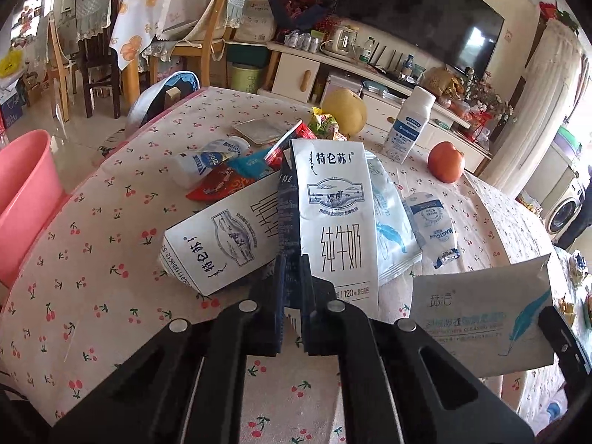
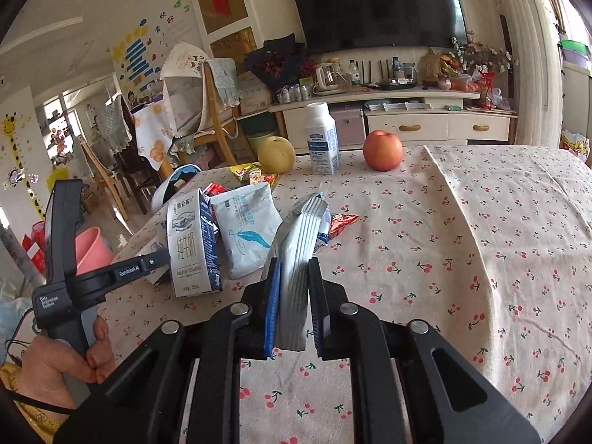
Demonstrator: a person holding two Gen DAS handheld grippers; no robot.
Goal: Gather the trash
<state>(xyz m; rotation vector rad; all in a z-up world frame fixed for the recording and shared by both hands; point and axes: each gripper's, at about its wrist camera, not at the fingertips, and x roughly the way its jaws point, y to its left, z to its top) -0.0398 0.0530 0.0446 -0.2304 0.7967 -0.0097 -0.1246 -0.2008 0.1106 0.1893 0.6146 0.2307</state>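
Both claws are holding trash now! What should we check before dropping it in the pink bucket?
1. Left gripper shut on the milk carton: ok, it is pinched by its dark side edge.
2. Right gripper shut on the wipes packet: ok, the packet stands between the pads.
3. Pink bucket in view: ok, it sits past the table's left edge.
4. Bucket has room inside: cannot tell, its inside is not shown.
5. Held carton free of the second carton lying beside it: cannot tell, they overlap in the left view.
6. Apple and pear out of the way: ok, they are at the far edge.
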